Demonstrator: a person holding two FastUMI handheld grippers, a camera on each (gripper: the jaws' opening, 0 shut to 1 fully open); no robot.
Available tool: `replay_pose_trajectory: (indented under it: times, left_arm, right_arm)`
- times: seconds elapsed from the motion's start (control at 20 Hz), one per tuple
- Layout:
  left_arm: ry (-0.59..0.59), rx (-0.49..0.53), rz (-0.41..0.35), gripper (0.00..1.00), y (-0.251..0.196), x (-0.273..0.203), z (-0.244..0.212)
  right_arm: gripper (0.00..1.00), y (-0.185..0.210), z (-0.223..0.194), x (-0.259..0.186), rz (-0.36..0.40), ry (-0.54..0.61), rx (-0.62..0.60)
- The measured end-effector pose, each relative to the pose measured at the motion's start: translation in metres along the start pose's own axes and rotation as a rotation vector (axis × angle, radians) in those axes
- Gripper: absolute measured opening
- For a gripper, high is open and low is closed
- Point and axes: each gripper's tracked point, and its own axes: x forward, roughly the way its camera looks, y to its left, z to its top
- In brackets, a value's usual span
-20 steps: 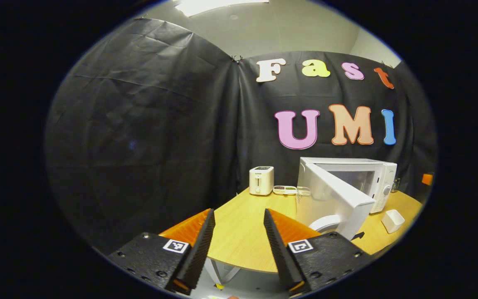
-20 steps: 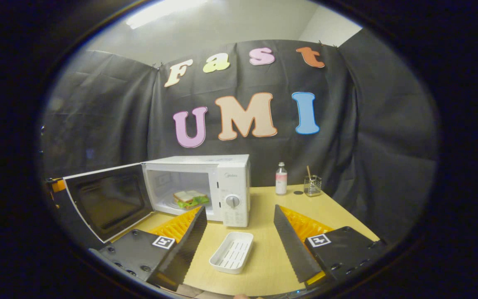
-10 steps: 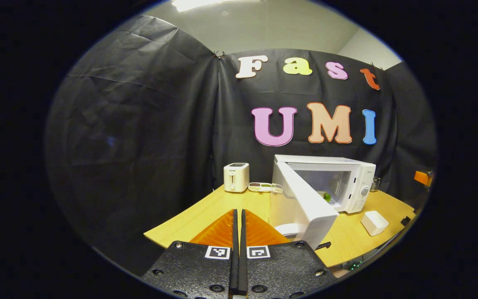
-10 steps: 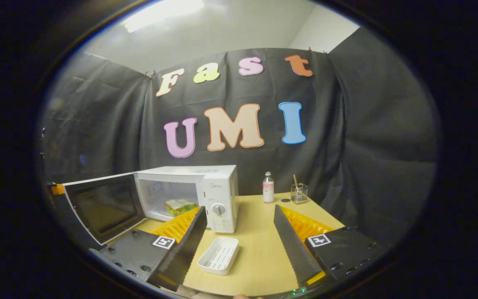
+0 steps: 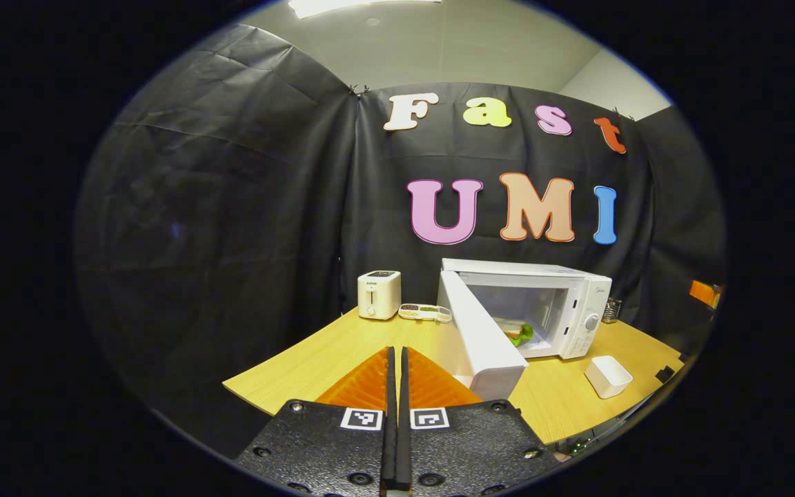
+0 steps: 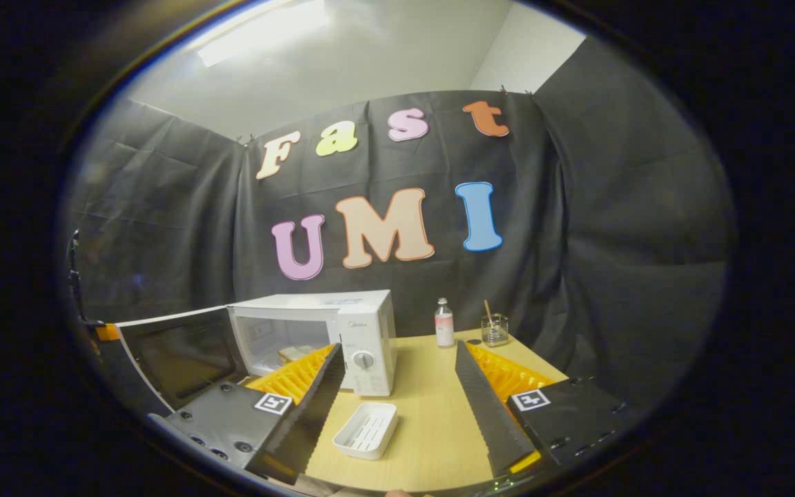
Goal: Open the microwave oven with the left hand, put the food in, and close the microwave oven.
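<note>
My left tongs [image 5: 395,414] are pressed together with nothing between them; my right tongs [image 6: 397,407] stand wide apart over the table [image 6: 432,421], also empty. One microwave [image 5: 542,304] sits on the table with its door [image 5: 480,338] swung open, and one sandwich [image 5: 516,331] lies inside it. I count one white tray [image 6: 366,431] just in front of the microwave, one toaster [image 5: 379,294], one bottle [image 6: 444,323] and one glass jar [image 6: 495,330] near the wall.
</note>
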Motion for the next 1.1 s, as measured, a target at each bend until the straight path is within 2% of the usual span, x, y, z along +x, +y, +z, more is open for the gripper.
replay_pose_trajectory:
  times: [0.2,0.6,0.9,1.1]
  left_arm:
    - [-0.006,-0.004,-0.04,0.01,-0.025,-0.001,0.0]
    - [-0.01,0.021,-0.129,0.0,-0.085,0.002,-0.004]
    - [-0.017,0.034,-0.213,0.01,-0.137,0.01,-0.007]
    - [-0.017,0.049,-0.279,0.01,-0.178,0.025,-0.009]
  right_arm:
    - [0.94,-0.002,0.002,-0.004,-0.005,-0.001,-0.015]
    - [0.94,0.014,-0.005,-0.001,0.047,0.024,-0.022]
    - [0.94,0.017,-0.004,0.001,0.051,0.017,-0.006]
    - [0.94,0.003,-0.004,0.001,0.026,0.018,-0.011]
